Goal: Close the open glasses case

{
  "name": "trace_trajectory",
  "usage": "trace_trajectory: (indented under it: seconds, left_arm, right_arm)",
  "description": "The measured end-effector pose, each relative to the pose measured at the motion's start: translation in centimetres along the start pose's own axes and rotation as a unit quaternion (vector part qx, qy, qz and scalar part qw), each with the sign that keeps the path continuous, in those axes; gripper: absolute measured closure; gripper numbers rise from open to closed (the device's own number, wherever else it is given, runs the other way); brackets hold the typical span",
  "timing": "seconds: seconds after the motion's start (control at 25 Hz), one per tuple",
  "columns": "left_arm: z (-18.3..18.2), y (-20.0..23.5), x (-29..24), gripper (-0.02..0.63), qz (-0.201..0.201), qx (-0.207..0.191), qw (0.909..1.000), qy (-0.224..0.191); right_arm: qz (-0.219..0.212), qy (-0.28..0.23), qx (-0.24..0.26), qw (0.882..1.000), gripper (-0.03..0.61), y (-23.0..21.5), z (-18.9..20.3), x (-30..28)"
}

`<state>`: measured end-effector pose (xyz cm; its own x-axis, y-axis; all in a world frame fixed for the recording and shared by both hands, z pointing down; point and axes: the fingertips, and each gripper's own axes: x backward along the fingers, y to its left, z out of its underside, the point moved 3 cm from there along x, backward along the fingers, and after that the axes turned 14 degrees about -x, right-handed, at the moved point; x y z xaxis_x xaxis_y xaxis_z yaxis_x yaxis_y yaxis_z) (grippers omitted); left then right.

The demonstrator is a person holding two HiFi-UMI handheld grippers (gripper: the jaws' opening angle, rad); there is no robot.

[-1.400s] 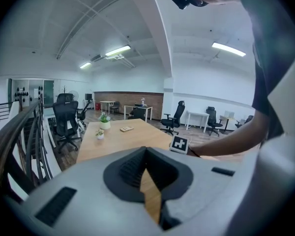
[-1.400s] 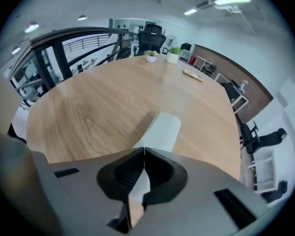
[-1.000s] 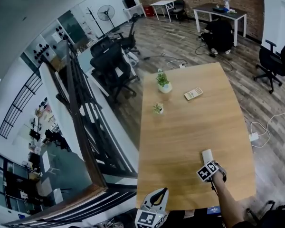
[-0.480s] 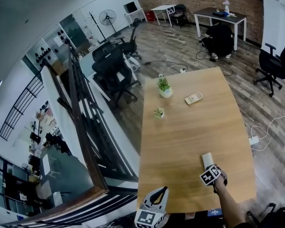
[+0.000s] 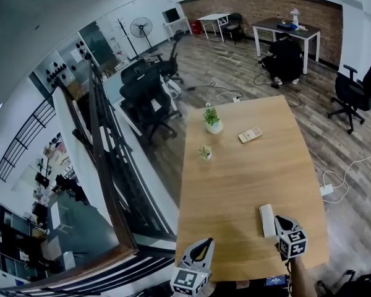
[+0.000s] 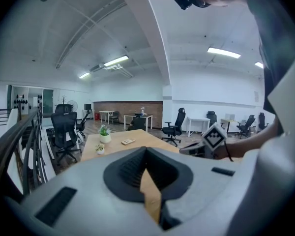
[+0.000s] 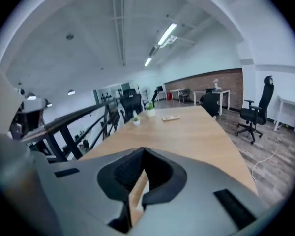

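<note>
The glasses case (image 5: 267, 220), a white oblong box, lies flat with its lid down near the front right of the wooden table (image 5: 247, 166). My right gripper (image 5: 283, 231) hangs above the table just right of the case, apart from it, jaws shut with nothing between them. In the right gripper view the gripper (image 7: 144, 152) points along the tabletop and the case is out of sight. My left gripper (image 5: 201, 247) hovers over the table's front edge, jaws shut and empty. In the left gripper view, past that gripper (image 6: 146, 149), the right gripper's marker cube (image 6: 214, 137) shows.
Two small potted plants (image 5: 213, 117) (image 5: 204, 153) and a flat card-like item (image 5: 250, 134) sit on the far half of the table. A black railing (image 5: 105, 159) runs along the left. A power strip (image 5: 326, 190) and cable lie on the floor at the right.
My right gripper has lifted off the glasses case and drawn back toward the front edge, rolling as it rose. The case stays on the table. The left gripper rose slightly.
</note>
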<state>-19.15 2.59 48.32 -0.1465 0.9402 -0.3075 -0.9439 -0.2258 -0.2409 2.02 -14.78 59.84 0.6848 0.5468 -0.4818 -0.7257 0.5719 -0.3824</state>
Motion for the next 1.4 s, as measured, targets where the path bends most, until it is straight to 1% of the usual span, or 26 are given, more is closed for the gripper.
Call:
trace_trajectory:
  seconds: [0.08, 0.16, 0.28, 0.36, 0.48, 0.56, 0.64, 0.72, 0.92, 1.2, 1.4]
  left_arm:
    - [-0.3, 0.4, -0.4, 0.614, -0.002, 0.0, 1.0, -0.005]
    - [-0.4, 0.8, -0.7, 0.614, -0.006, 0.001, 1.0, -0.008]
    - [-0.6, 1.5, -1.1, 0.613, -0.013, 0.001, 0.9998, -0.012]
    - [-0.8, 1.9, -1.3, 0.613, -0.016, 0.001, 0.9997, -0.016]
    - [-0.9, 2.1, -1.5, 0.614, -0.016, 0.0, 0.9997, -0.019]
    - [-1.0, 2.1, -1.6, 0.614, -0.017, 0.0, 0.9997, -0.018]
    - [-0.9, 2.2, -1.8, 0.614, -0.021, 0.005, 0.9996, -0.016]
    - [-0.8, 2.1, -1.9, 0.614, -0.025, 0.012, 0.9995, -0.017]
    - [-0.8, 1.9, -1.7, 0.614, -0.025, 0.009, 0.9995, -0.018]
    - [-0.8, 1.7, -1.6, 0.614, -0.021, 0.016, 0.9995, -0.017]
    - [-0.4, 1.6, -1.4, 0.614, -0.024, 0.023, 0.9994, -0.01]
  right_arm:
    - [-0.006, -0.061, 0.002, 0.998, 0.565, 0.5, -2.5, 3.0]
    - [-0.005, -0.107, 0.018, 0.994, 0.565, 1.0, -4.4, 5.7]
    - [0.001, -0.161, 0.029, 0.987, 0.565, 1.5, -6.5, 8.9]
    - [0.012, -0.183, 0.033, 0.982, 0.565, 1.6, -7.4, 10.4]
    - [0.034, -0.193, 0.029, 0.98, 0.565, 1.5, -7.8, 11.9]
    - [0.042, -0.203, 0.013, 0.978, 0.565, 1.3, -8.0, 12.4]
    - [0.047, -0.218, 0.009, 0.975, 0.565, 1.3, -8.6, 12.6]
    - [0.044, -0.225, 0.016, 0.973, 0.565, 1.6, -8.9, 12.6]
    - [0.037, -0.224, 0.043, 0.973, 0.565, 2.4, -9.1, 12.6]
    - [0.022, -0.213, 0.035, 0.976, 0.565, 2.9, -8.7, 12.3]
    - [0.022, -0.202, 0.028, 0.979, 0.565, 2.9, -8.1, 12.1]
